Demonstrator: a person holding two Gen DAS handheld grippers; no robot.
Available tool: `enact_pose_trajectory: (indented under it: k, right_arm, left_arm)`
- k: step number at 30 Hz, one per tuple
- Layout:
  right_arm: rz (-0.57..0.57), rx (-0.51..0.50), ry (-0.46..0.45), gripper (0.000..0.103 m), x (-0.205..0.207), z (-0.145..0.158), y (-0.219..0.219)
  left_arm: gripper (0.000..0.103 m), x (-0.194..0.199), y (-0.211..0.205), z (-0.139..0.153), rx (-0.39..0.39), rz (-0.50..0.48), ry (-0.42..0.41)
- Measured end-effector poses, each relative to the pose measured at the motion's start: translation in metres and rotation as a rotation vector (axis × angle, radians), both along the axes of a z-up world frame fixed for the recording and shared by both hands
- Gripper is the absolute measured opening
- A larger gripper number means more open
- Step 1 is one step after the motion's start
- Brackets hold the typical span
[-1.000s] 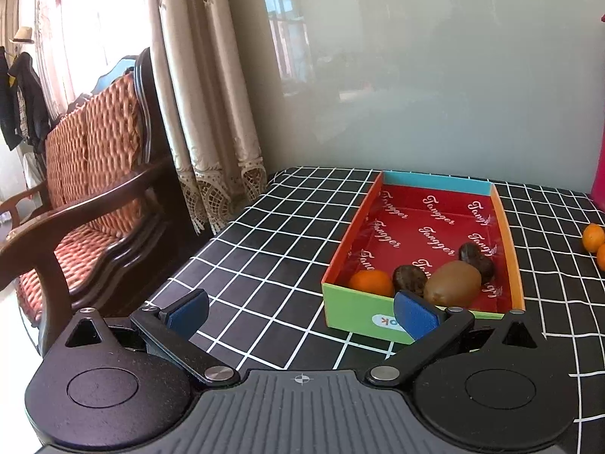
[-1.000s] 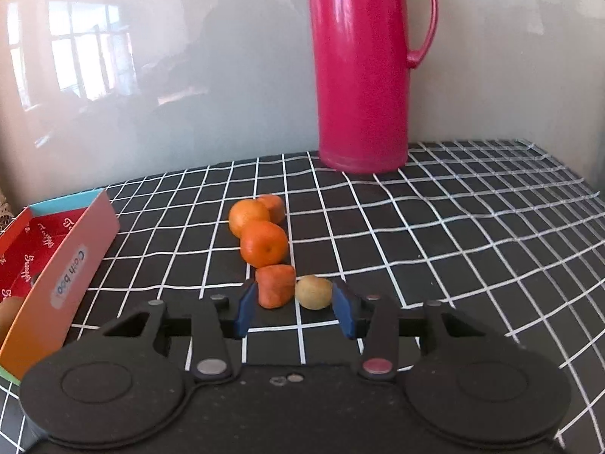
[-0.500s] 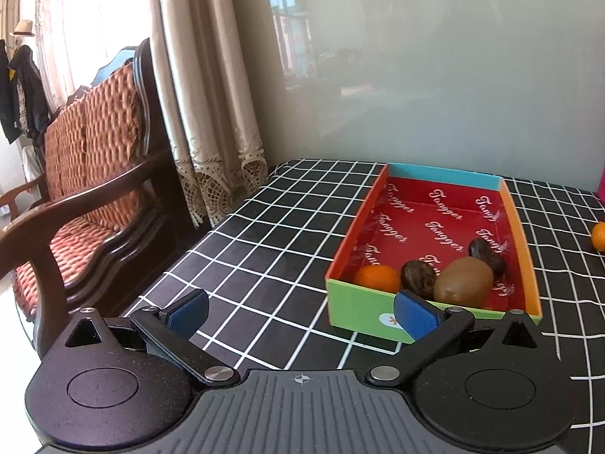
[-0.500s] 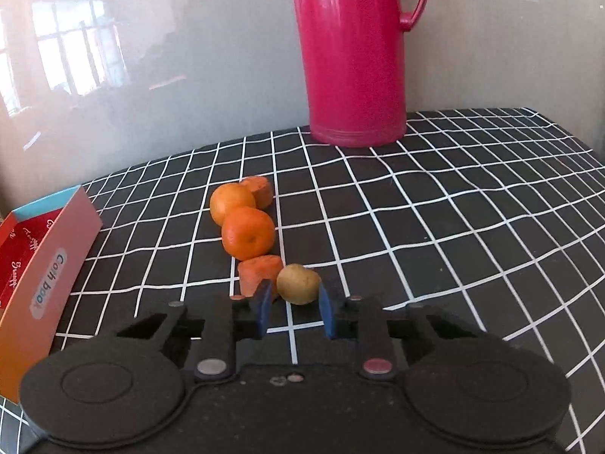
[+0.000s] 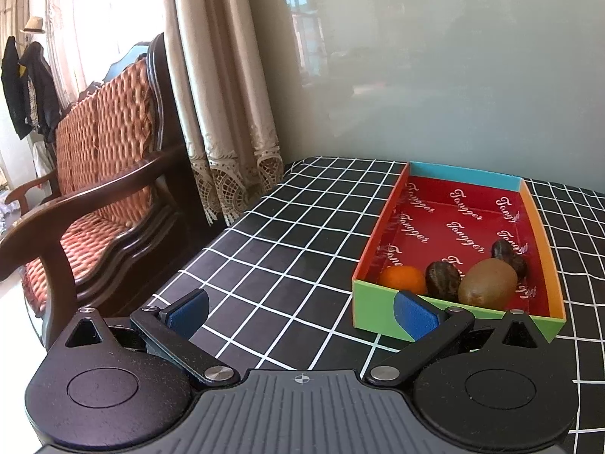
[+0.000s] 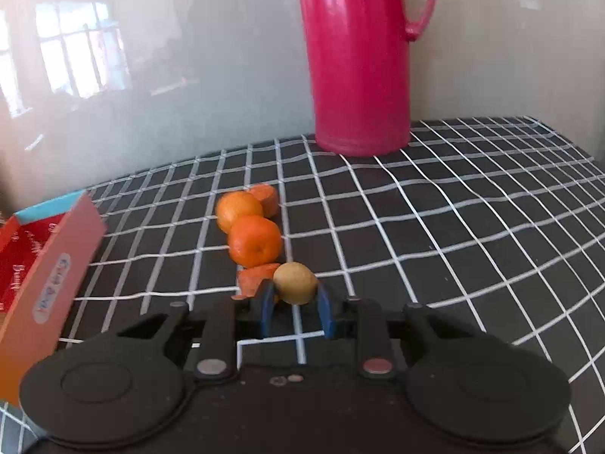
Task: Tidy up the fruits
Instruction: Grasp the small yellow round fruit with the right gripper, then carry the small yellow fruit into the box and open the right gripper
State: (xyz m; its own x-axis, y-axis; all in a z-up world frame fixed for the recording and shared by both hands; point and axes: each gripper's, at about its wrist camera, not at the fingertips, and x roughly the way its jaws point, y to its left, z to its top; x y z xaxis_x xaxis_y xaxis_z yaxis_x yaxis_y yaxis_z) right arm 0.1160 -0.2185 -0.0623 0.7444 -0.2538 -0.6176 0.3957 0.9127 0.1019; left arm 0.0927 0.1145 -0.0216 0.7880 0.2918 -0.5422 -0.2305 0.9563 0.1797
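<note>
The right gripper point(image 6: 294, 304) has its two blue pads pressed on a small round yellow-brown fruit point(image 6: 295, 282), one pad on each side, so it is holding that fruit just over the black tablecloth with white grid lines point(image 6: 453, 227). The jaws stand close together with only the little fruit between them. Right beside the held fruit, on its left, lies an orange chunk of cut fruit point(image 6: 254, 278), partly hidden behind the left pad. Just behind that sits a round orange tangerine point(image 6: 255, 241), and behind it a second, paler round orange fruit point(image 6: 239, 210) touching it. Another orange cut piece point(image 6: 266, 196) lies beside that one, a bit farther back. A tall pink plastic jug with a handle point(image 6: 361, 56) stands at the back of the table by the pale wall. At the left edge of the right wrist view is the side of the shallow cardboard box with a red inside and coloured walls point(image 6: 49, 276). In the left wrist view the left gripper point(image 5: 300, 310) is spread wide with nothing between its blue pads, hanging over the tablecloth just in front of the same box point(image 5: 378, 314). Inside the box, at the near end, lie a small orange tangerine point(image 5: 402, 279), a dark brown wrinkly fruit point(image 5: 443, 280), a brown oval kiwi point(image 5: 487, 283) and another dark brown fruit point(image 5: 508, 254) behind it. To the left of the table stand a dark wooden chair with a woven orange cushion point(image 5: 102, 159) and a beige lace curtain point(image 5: 223, 94).
</note>
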Motion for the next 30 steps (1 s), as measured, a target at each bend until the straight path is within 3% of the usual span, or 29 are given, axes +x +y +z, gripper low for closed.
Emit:
enact_pose_trajectory:
  k: [14,30]
  right_arm:
    - [0.357,0.019,-0.149,0.023,0.011,0.041,0.111]
    - [0.529,0.066,-0.075,0.024,0.052,0.022,0.186]
  left_arm:
    - [0.103,-0.010,0.023,0.004,0.019,0.039,-0.005]
    - [0.103,-0.012,0.062,0.002,0.028,0.119,-0.002]
